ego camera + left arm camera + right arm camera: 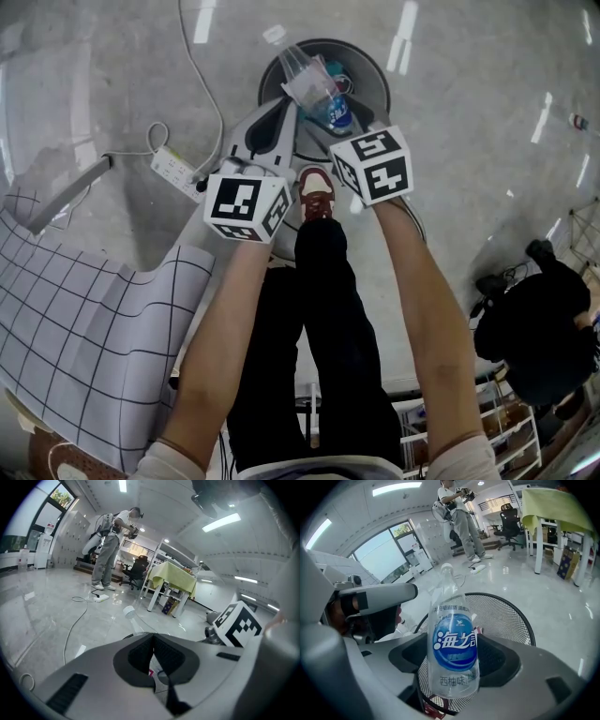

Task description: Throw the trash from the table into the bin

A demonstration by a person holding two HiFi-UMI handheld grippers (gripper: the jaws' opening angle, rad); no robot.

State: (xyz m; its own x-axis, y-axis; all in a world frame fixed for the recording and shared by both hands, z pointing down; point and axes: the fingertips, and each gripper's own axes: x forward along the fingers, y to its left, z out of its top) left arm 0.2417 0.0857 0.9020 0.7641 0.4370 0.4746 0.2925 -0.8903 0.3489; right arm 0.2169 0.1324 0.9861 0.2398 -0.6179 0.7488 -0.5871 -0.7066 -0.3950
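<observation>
Up top in the head view, looking at a round black bin (373,66) parked on glossy grey floor (469,103), with both tongs held out right above it. Makes sense for a drop: lined up over the opening, no real throwing needed.

Got the right tongs (457,667) clamped on a clear plastic bottle (453,644), gripped around the lower body at the blue label, white cap pointing away over the bin. Probably gripped low like that to leave the long neck end hanging past the rim, ready to fall inside on release. Seems empty, thin-walled and smooth, so easy to squash or let twist under a hard pinch.

Got the left tongs (153,654) pressed together down to a thin slit. Showing in that slit: a pale scrap (157,676) with pink print. Can't tell whether pinched there or just lying in the bin behind.

Bin-wise: fine wire mesh, open top, some reddish bits (433,708) at the bottom in the right gripper view. Spotted a floppy gridded sheet (84,337) at lower left of the head view, cloth or paper, can't say which. Also a white power strip (173,171) with cable at centre left, well apart from the bin.

Guessing only the letting go left for this bottle.
</observation>
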